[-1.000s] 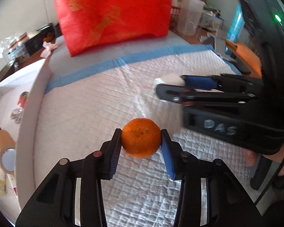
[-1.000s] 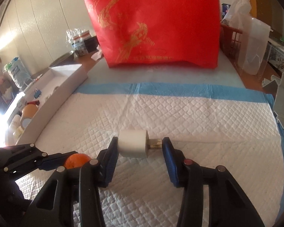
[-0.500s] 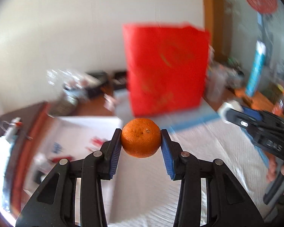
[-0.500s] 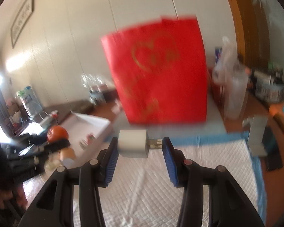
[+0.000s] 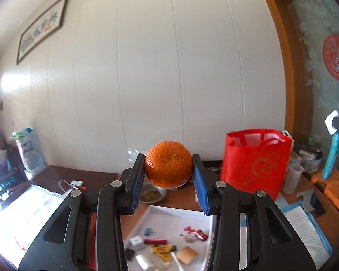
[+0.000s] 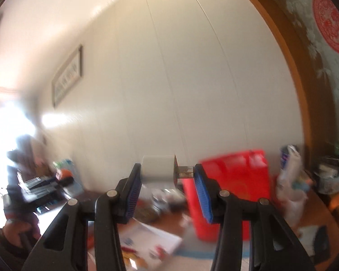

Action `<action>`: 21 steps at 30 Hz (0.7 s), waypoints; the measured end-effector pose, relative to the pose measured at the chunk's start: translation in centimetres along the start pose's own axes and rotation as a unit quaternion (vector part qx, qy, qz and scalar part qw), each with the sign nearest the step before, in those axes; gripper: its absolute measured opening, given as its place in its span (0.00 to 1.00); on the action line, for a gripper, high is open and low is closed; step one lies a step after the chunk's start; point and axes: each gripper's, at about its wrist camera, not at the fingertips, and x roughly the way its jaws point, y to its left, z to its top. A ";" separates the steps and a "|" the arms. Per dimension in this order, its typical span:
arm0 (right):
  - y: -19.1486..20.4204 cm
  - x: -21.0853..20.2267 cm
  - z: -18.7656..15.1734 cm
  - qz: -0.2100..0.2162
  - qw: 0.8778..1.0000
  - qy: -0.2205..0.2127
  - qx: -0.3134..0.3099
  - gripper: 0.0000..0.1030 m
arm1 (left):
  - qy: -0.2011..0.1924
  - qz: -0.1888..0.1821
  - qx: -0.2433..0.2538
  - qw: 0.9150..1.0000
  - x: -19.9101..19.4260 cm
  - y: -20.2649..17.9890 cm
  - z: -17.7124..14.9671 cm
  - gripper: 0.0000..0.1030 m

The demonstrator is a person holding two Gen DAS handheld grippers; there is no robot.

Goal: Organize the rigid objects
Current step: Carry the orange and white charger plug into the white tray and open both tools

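- Orange [image 5: 168,164]: clamped between the blue pads of the left claw [image 5: 168,169], held high in the air, seated near the tips, stem dimple facing the camera.
- Plug [image 6: 161,169]: white block with metal prongs, clamped in the right claw [image 6: 167,171]; its long axis runs across the gap, block on the left pad, prongs meeting the right pad.
- Tray [image 5: 205,220]: white, directly below and just ahead of the left claw; already holds small items, among them a red stick [image 5: 155,241], a yellow packet [image 5: 161,249] and a tan card [image 5: 187,253]. Judged the drop spot; the left hand is the nearer one, and the orange must go down and slightly forward.
- Bare patch of tray at the far end, under the orange; clutter sits toward the near end.
- Bag [image 5: 255,162]: red, upright, right of the tray, open top; clear of a straight descent.
- Dish [image 5: 152,193]: metal, on the counter just behind the tray.
- Right view blurred; detail beyond the claw unreadable.
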 end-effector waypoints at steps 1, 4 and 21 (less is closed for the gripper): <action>0.7 0.1 0.4 0.012 1.000 -0.009 0.005 0.45 | 0.000 0.004 -0.002 1.000 -0.1 0.4 -0.1 0.39; 2.3 1.2 0.1 0.030 0.999 -0.015 0.006 0.45 | 0.012 0.026 0.000 1.000 -0.2 1.9 -1.3 0.39; 8.0 11.3 -7.1 0.055 0.992 0.113 0.012 0.45 | 0.088 0.039 -0.003 0.995 5.6 5.8 -6.0 0.39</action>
